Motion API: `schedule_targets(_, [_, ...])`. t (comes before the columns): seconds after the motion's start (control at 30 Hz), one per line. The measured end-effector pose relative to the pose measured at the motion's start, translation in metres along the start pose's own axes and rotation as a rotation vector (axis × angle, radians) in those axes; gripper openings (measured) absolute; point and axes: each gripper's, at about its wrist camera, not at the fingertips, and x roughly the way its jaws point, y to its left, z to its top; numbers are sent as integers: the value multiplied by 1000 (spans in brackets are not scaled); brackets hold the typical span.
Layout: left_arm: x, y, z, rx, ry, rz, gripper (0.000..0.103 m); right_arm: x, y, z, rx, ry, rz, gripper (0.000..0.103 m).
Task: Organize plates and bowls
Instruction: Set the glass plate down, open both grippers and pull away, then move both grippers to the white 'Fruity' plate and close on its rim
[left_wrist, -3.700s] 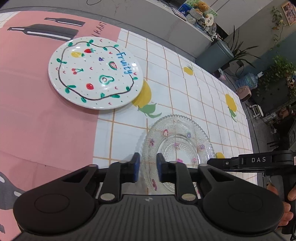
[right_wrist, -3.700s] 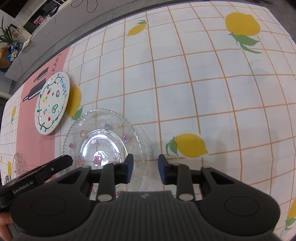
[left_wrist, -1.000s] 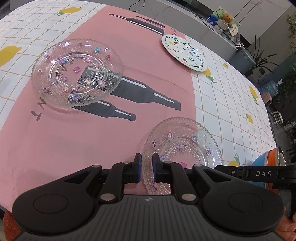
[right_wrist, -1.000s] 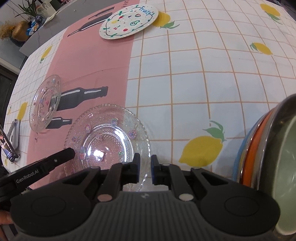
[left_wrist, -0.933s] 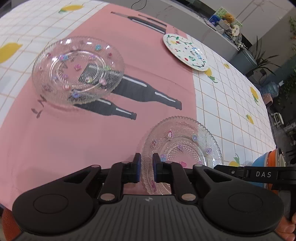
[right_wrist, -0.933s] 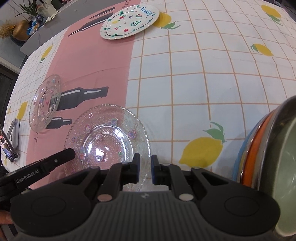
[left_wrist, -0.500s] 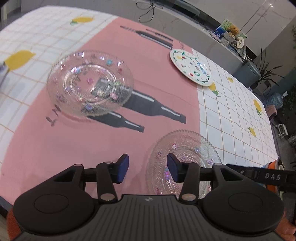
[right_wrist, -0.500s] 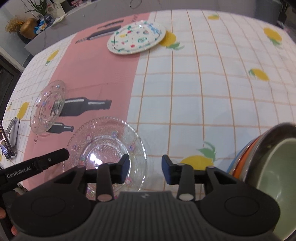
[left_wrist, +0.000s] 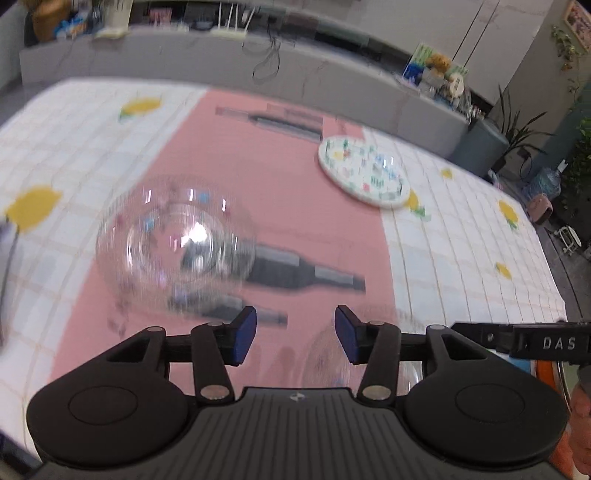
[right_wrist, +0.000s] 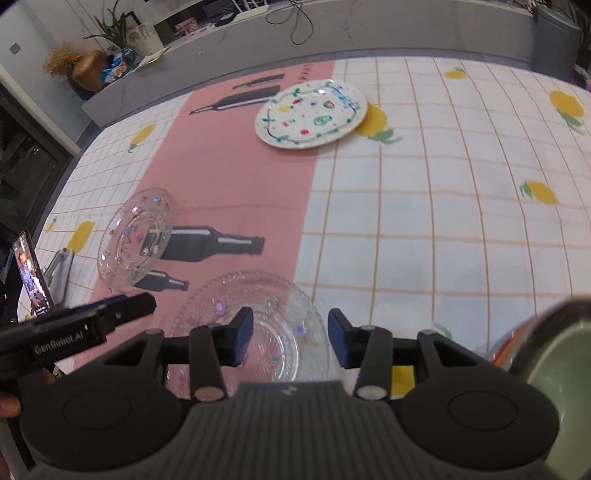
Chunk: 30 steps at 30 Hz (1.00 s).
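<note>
- Two grippers now hang above the table (right_wrist: 424, 229) with nothing in their fingers; a second ago both were nearly shut at the near rim of a glass plate.
- Left gripper (left_wrist: 291, 334): its blue-padded fingers stand about half open, with only pink tablecloth between them.
- Right gripper (right_wrist: 290, 338): its fingers are opening, about half apart, and touch nothing.
- Released, the near glass plate (right_wrist: 255, 325) lies flat on the table just below the right gripper, at the seam of the pink strip and the lemon-print cloth.
- Another glass plate (right_wrist: 136, 236) sits apart to the left, on the pink strip.
- Farther back lies the white fruit-pattern plate (right_wrist: 312, 112), well apart from both.
- Stacked bowls (right_wrist: 546, 354) show at the right edge.
- Judgement: the glass plate has just been set down here; the plates lie scattered, so stacking is not yet done.
</note>
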Motion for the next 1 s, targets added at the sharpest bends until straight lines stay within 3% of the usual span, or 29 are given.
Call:
schedule_targets(0.3, [11, -17, 48, 94, -87, 41, 56, -10, -8, 50, -13, -108, -38, 45])
schedule_targets(0.43, [29, -22, 70, 127, -51, 34, 56, -5, -15, 82, -9, -119, -79, 45])
schedule_targets(0.6, [56, -16, 97, 56, 14, -7, 57, 13, -33, 122, 39, -100, -96, 45])
schedule_targets(0.73, [77, -11, 112, 39, 2, 11, 57, 31, -39, 145, 37, -86, -122, 45])
schedule_targets(0.83, [93, -4, 121, 2, 15, -30, 57, 46, -44, 160, 46, -74, -119, 45])
schedule_targets(0.9, [105, 2, 126, -41, 33, -69, 66, 57, -47, 168, 72, -56, -116, 45])
schedule_targets(1.0, [121, 12, 133, -103, 34, -59, 69, 76, -55, 177, 122, -18, -87, 45])
